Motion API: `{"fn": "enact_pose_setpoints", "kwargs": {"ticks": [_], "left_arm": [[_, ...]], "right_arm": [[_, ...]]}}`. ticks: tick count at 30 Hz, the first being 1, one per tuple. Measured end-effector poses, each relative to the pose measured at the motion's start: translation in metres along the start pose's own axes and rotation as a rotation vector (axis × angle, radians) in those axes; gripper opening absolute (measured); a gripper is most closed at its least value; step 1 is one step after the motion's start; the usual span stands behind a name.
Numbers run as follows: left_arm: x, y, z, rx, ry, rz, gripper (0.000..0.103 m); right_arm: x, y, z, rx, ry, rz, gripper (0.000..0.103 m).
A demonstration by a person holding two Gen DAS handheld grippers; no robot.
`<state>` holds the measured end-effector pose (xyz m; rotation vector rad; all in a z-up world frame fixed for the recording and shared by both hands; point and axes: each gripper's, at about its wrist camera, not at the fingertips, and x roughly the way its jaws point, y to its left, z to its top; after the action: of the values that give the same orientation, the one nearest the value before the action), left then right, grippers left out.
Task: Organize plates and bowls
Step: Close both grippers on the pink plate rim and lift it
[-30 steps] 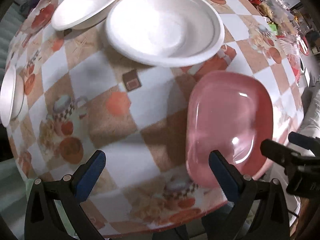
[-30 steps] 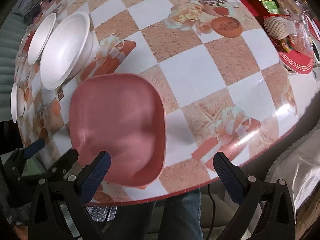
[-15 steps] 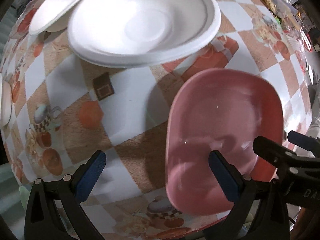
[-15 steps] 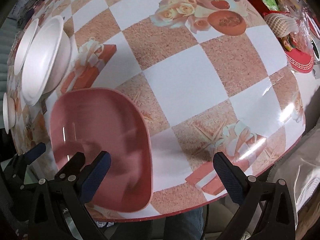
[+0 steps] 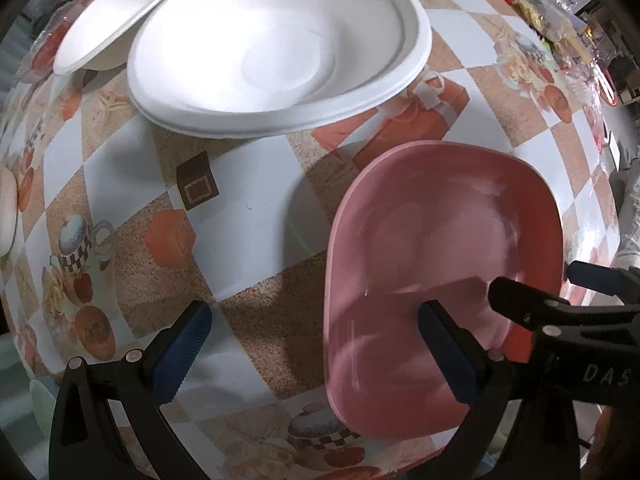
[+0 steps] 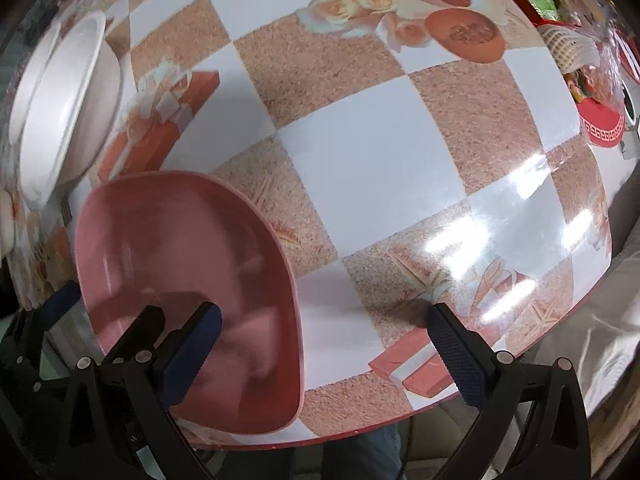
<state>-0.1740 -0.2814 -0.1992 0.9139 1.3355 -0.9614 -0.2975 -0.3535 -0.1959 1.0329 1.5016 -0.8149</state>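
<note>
A pink rectangular plate (image 5: 440, 240) (image 6: 180, 248) lies near the table's front edge. Behind it stands a large white bowl (image 5: 280, 48) (image 6: 60, 100), with a second white bowl (image 5: 120, 12) at the far left. My left gripper (image 5: 316, 352) is open, its right finger over the pink plate's inside and the plate's left rim between the fingers. My right gripper (image 6: 324, 356) is open too, its left finger over the plate and the right rim between its fingers. The two grippers almost meet over the plate's near end. Neither is shut on it.
The table carries a checked cloth (image 6: 360, 168) with printed cups and gift boxes. Packets and red items (image 6: 592, 80) crowd the far right. Another small white dish (image 5: 8, 208) sits at the left edge. A person's legs (image 6: 360, 452) show below the table edge.
Both grippers have moved forward and lower towards the pink plate, which now fills more of each view. Their inner fingers now reach over the plate. Both stay open.
</note>
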Motion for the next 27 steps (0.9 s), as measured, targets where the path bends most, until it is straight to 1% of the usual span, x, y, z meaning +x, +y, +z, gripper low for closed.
{"fn": "enact_pose_setpoints", "kwargs": {"ticks": [2, 5, 6, 7, 8, 9, 10, 12, 14, 16, 17, 19, 23, 27], "left_arm": [[0.001, -0.001, 0.003, -0.003, 0.021, -0.002, 0.103], [0.002, -0.002, 0.007, -0.009, 0.061, -0.004, 0.102], [0.002, -0.004, 0.008, -0.002, 0.062, -0.006, 0.101], [0.000, -0.007, 0.008, 0.008, 0.056, -0.006, 0.098], [-0.001, -0.011, 0.007, 0.016, 0.052, -0.008, 0.096], [-0.002, -0.019, 0.011, 0.026, 0.050, -0.008, 0.095], [-0.003, -0.024, 0.010, 0.035, 0.047, -0.009, 0.094], [-0.003, -0.030, 0.009, 0.049, 0.045, -0.011, 0.093], [-0.006, -0.035, 0.009, 0.054, 0.040, -0.015, 0.087], [-0.010, -0.040, 0.009, 0.070, 0.032, -0.026, 0.082], [-0.010, -0.042, 0.009, 0.072, 0.038, -0.025, 0.082], [-0.011, -0.041, 0.009, 0.073, 0.037, -0.033, 0.080], [-0.015, -0.027, 0.005, 0.057, 0.027, -0.048, 0.068], [-0.013, -0.010, -0.002, 0.033, 0.037, -0.059, 0.067]], "right_arm": [[0.001, 0.004, 0.000, 0.020, -0.010, 0.011, 0.103], [-0.003, 0.004, -0.001, 0.048, -0.025, 0.059, 0.101], [-0.005, 0.005, -0.001, 0.043, -0.032, 0.061, 0.093], [-0.009, 0.010, -0.001, 0.021, -0.040, 0.061, 0.079], [-0.013, 0.016, 0.000, -0.007, -0.047, 0.067, 0.071], [-0.015, 0.020, -0.001, -0.031, -0.049, 0.080, 0.057], [-0.016, 0.024, -0.001, -0.050, -0.045, 0.095, 0.047], [-0.015, 0.029, -0.001, -0.055, -0.042, 0.109, 0.045], [-0.016, 0.028, 0.000, -0.036, -0.044, 0.133, 0.042], [-0.013, 0.027, 0.001, -0.019, -0.026, 0.214, 0.029], [-0.012, 0.028, 0.001, -0.018, -0.015, 0.225, 0.029], [-0.012, 0.031, 0.002, -0.033, -0.018, 0.209, 0.029], [-0.011, 0.034, 0.003, -0.026, -0.017, 0.206, 0.029], [-0.006, 0.045, -0.005, -0.039, -0.009, 0.208, 0.029]]}}
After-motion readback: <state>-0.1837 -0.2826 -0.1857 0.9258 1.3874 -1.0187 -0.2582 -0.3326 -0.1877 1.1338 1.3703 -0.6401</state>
